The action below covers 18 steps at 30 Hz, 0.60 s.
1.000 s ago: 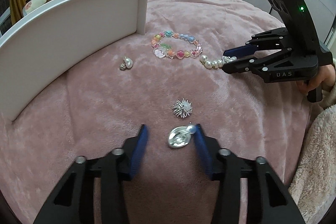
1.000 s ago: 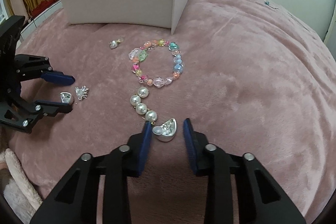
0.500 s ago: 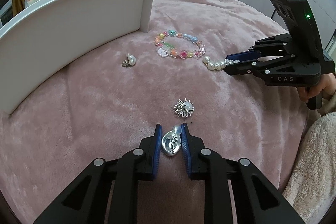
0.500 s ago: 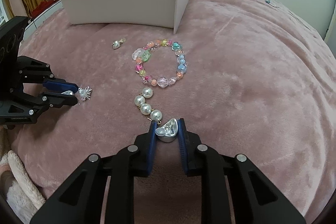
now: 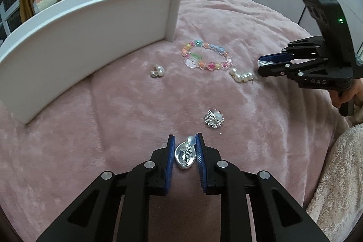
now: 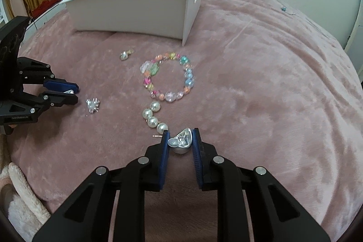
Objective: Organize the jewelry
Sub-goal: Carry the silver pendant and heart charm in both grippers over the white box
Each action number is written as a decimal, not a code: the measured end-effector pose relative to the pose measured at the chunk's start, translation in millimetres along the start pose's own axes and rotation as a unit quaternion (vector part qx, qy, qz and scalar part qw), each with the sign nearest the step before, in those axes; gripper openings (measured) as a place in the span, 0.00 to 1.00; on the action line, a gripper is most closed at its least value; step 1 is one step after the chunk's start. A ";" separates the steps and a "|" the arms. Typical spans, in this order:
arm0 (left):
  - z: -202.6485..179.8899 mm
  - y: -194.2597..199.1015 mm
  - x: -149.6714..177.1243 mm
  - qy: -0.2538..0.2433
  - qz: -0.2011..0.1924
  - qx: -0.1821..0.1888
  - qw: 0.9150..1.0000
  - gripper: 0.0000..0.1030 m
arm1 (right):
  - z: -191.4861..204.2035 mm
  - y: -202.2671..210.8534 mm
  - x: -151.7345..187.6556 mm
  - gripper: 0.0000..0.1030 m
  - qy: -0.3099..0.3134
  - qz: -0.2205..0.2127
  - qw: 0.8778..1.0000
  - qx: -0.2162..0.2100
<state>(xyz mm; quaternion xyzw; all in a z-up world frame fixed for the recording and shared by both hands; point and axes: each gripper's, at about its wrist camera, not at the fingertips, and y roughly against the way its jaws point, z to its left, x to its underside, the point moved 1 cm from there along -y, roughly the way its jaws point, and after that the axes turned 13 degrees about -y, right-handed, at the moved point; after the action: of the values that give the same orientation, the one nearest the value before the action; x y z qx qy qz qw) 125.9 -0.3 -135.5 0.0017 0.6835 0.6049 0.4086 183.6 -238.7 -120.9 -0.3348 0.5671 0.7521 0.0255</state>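
Note:
My left gripper (image 5: 185, 146) is shut on a silver teardrop earring (image 5: 185, 154) and holds it just above the pink blanket. My right gripper (image 6: 180, 140) is shut on a matching silver earring (image 6: 181, 142), lifted beside a short pearl strand (image 6: 154, 115). A colourful bead bracelet (image 5: 205, 58) lies flat; it also shows in the right wrist view (image 6: 169, 78). A silver starburst brooch (image 5: 214, 118) lies ahead of my left gripper. A small pearl earring (image 5: 157, 70) lies near the white box (image 5: 90, 37).
The white open box (image 6: 136, 6) stands at the far side of the pink blanket (image 6: 261, 83). A fluffy cream sleeve (image 5: 340, 174) is at the right edge. Windows and piled bedding lie beyond the bed.
Both grippers closed on their silver earrings and lifted them slightly. The right gripper drew its earring away from the pearl strand.

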 end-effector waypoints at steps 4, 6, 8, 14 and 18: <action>11.0 10.3 -2.8 0.010 -0.011 -0.006 1.000 0.22 | 1.9 11.7 -11.0 0.20 0.004 -0.014 1.000 0.001; 17.0 15.8 -5.6 0.015 -0.018 -0.006 1.000 0.22 | 4.2 15.3 -17.4 0.20 0.007 -0.021 1.000 0.000; 21.3 20.3 -8.3 0.018 -0.023 -0.009 1.000 0.22 | 7.3 19.0 -23.0 0.20 0.011 -0.026 1.000 0.000; 32.4 35.9 -11.8 0.016 -0.032 -0.028 0.999 0.22 | 17.6 32.1 -44.2 0.20 0.020 -0.049 0.999 0.001; 44.7 46.8 -14.5 0.025 -0.038 -0.039 0.998 0.22 | 24.1 41.5 -57.8 0.20 0.025 -0.064 0.998 -0.001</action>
<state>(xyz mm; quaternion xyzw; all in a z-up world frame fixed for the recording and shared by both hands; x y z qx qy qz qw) 137.7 41.9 -85.8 -0.0554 0.6687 0.6153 0.4137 199.6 -212.7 -52.2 -0.3886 0.5446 0.7409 0.0590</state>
